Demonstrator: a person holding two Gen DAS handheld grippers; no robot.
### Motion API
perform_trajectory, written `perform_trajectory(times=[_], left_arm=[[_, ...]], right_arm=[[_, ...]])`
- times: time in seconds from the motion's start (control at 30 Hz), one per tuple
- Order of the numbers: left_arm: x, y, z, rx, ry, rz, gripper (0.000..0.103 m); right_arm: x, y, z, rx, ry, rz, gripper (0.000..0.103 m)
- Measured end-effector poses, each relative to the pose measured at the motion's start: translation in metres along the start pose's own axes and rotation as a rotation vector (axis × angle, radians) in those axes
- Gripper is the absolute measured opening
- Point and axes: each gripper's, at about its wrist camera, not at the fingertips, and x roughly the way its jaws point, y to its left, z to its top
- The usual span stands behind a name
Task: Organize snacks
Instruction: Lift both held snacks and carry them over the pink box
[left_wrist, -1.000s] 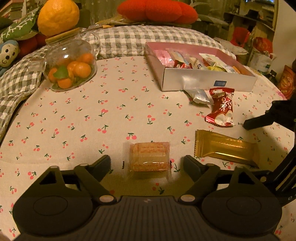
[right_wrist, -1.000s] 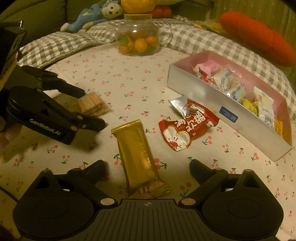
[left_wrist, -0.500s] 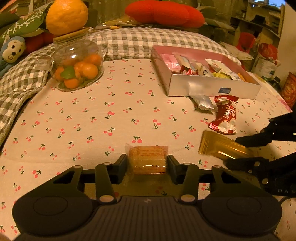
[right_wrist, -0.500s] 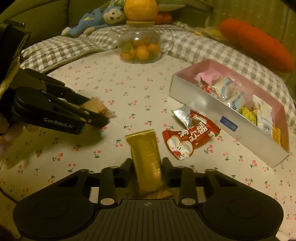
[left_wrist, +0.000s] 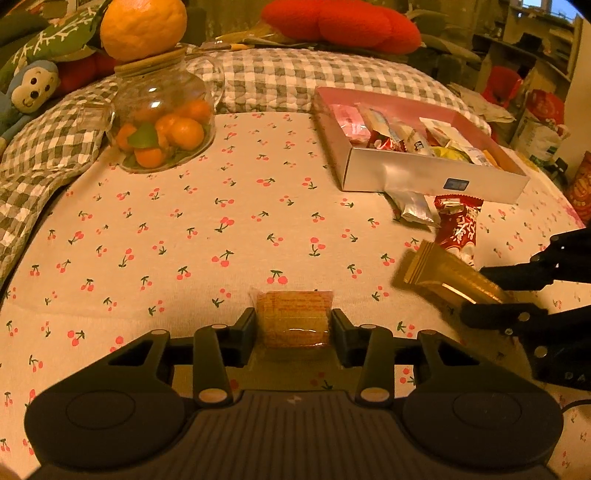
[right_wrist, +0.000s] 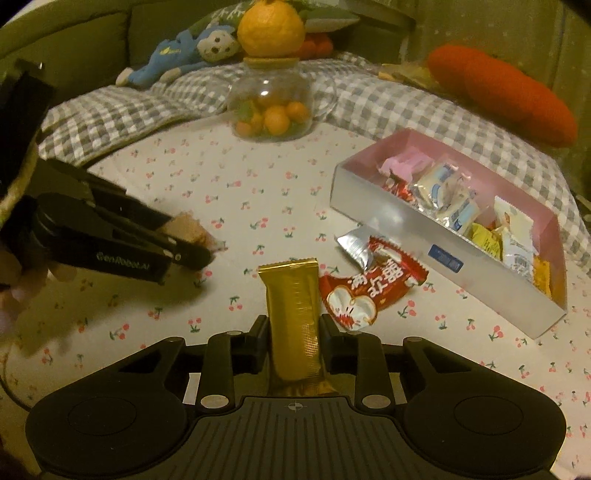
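Observation:
My left gripper (left_wrist: 294, 325) is shut on a clear-wrapped biscuit pack (left_wrist: 293, 317) and holds it above the cherry-print cloth; it also shows in the right wrist view (right_wrist: 192, 254). My right gripper (right_wrist: 293, 332) is shut on a gold bar (right_wrist: 293, 314), lifted off the cloth; the bar also shows in the left wrist view (left_wrist: 450, 277). A red snack packet (right_wrist: 365, 291) and a silver packet (right_wrist: 356, 243) lie on the cloth in front of the pink-lined snack box (right_wrist: 436, 243), which holds several wrapped snacks.
A glass jar of small oranges (left_wrist: 162, 122) with a big orange on its lid stands at the back left. A checked blanket (left_wrist: 295, 81), plush toys (right_wrist: 184, 51) and a red cushion (right_wrist: 509, 96) lie behind the cloth.
Both grippers closed, the left on the biscuit pack and the right on the gold bar, and both have lifted their snack off the cloth.

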Motion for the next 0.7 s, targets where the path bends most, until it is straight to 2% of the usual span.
perform_trajectory(times=[0.2,0.7], left_arm=[[-0.002,0.0,0.005,-0.024,0.002,-0.009,0.038],[-0.014,-0.013,0.033,-0.041,-0.065,-0.037,0.038]], right_arm=[[-0.011,-0.005,0.007,0.03,-0.032,-0.002,0.027],[-0.028,-0.031,0.023,0.125,-0.099,-0.019,0.027]])
